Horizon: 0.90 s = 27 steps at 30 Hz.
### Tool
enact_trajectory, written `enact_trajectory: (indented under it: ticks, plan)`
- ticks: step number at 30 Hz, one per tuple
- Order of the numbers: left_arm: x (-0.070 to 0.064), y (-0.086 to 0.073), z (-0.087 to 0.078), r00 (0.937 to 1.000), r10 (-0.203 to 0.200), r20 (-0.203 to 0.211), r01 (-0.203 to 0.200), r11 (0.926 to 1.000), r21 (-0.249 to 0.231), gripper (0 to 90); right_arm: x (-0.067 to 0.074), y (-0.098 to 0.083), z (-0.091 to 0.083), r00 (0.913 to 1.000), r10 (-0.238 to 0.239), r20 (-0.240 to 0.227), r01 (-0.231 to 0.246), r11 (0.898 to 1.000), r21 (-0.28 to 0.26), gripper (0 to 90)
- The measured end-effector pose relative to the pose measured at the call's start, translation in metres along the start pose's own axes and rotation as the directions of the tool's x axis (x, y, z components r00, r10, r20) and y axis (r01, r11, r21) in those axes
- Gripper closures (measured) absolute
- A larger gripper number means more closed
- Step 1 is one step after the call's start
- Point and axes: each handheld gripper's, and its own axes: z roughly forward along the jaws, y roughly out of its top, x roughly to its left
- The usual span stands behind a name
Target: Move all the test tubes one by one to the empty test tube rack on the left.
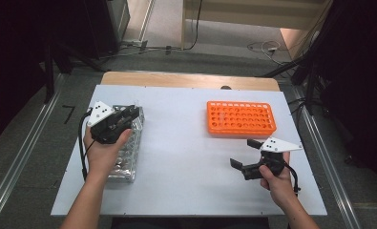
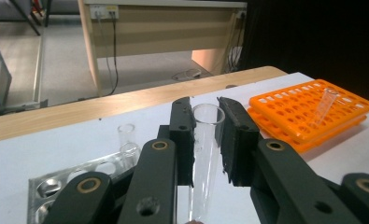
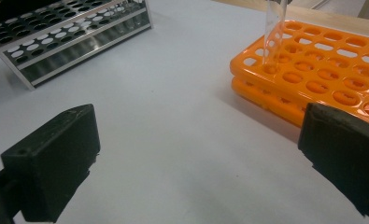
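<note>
At far left, over a metal rack (image 1: 127, 152) on the white counter (image 1: 186, 162), left tool (image 2: 205, 140) pinching a clear glass tube (image 2: 204, 158) held upright. Farther right, an orange rack (image 1: 241, 118) with one tilted tube (image 3: 273, 32). At right, right tool (image 1: 243, 155) spread wide, empty, near the orange rack.

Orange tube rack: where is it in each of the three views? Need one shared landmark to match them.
High view: orange rack sits right of centre on the white table top, beyond the right gripper.
Left gripper view: right edge, past the held glass tube.
Right gripper view: upper right, one clear tube standing in it.
Shared landmark: the metal rack.
</note>
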Motion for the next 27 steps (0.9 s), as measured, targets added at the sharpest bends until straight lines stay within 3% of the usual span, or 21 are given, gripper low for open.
enact_trajectory:
  ticks: [12, 27]
  plan:
    - [0.012, -0.007, -0.002, 0.9973, -0.007, -0.074, 0.007, 1.0000, 0.000, 75.2, -0.002, -0.001, 0.000, 1.0000, 0.005, -0.008, -0.005, 1.000, -0.003, 0.0]
    - [0.013, -0.017, 0.007, 0.9954, 0.002, -0.096, 0.001, 0.9996, 0.028, 75.2, -0.001, 0.000, 0.000, 0.9999, 0.012, -0.005, -0.012, 1.000, -0.007, 0.0]
